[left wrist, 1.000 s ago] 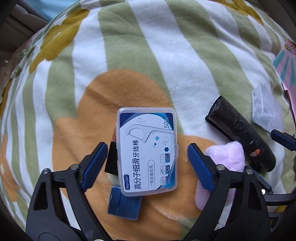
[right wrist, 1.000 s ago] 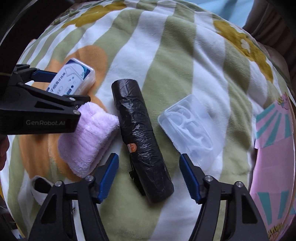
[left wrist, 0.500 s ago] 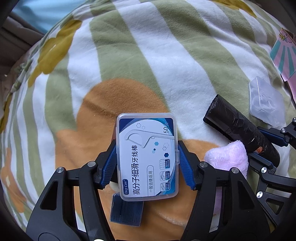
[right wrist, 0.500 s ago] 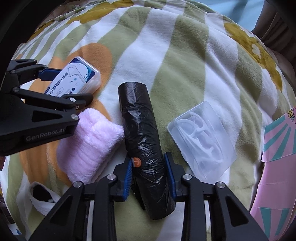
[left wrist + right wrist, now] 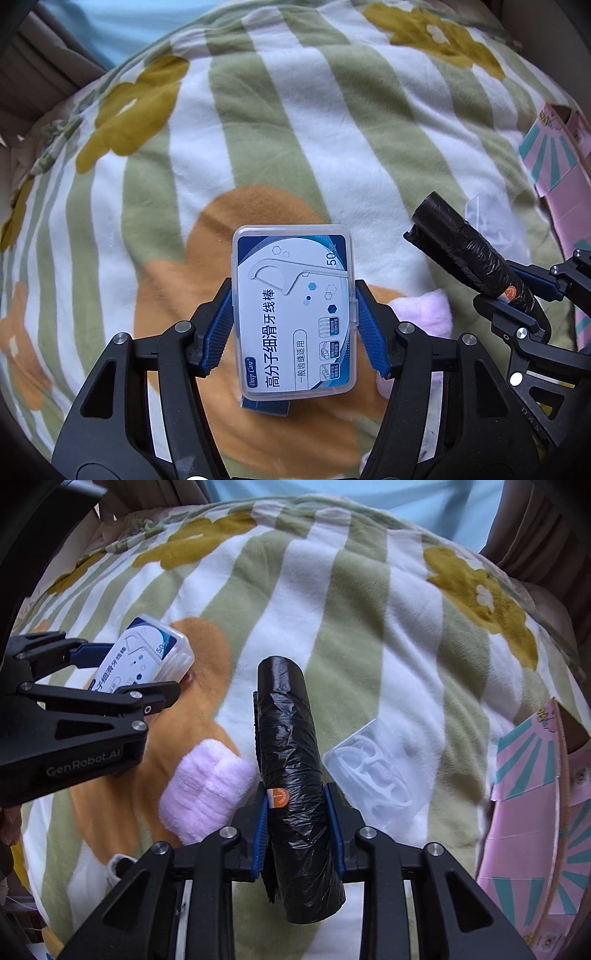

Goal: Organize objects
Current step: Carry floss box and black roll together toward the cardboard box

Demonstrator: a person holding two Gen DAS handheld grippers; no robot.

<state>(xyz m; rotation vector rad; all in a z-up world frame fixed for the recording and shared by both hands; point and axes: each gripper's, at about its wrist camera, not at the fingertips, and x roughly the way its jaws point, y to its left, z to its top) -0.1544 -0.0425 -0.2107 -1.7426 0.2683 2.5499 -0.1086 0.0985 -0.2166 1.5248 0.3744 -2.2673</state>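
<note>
My left gripper [image 5: 295,325] is shut on a clear floss-pick box with a blue and white label [image 5: 295,310] and holds it above the striped blanket [image 5: 258,129]; the box also shows in the right wrist view [image 5: 142,662]. My right gripper [image 5: 297,834] is shut on a black roll of bin bags [image 5: 291,775], lifted off the blanket; the roll also shows in the left wrist view [image 5: 469,247]. A pink fluffy cloth [image 5: 207,794] and a clear box of floss picks [image 5: 376,771] lie on the blanket beside the roll.
A pink and teal cardboard box [image 5: 535,812] stands at the right edge of the blanket. A small dark blue packet [image 5: 266,408] lies under the held floss box. A white item [image 5: 118,866] lies near the pink cloth. A light blue surface [image 5: 369,506] lies beyond the blanket.
Both grippers closed from open: the left on the floss-pick box, the right on the black roll. Both objects have since risen off the blanket.
</note>
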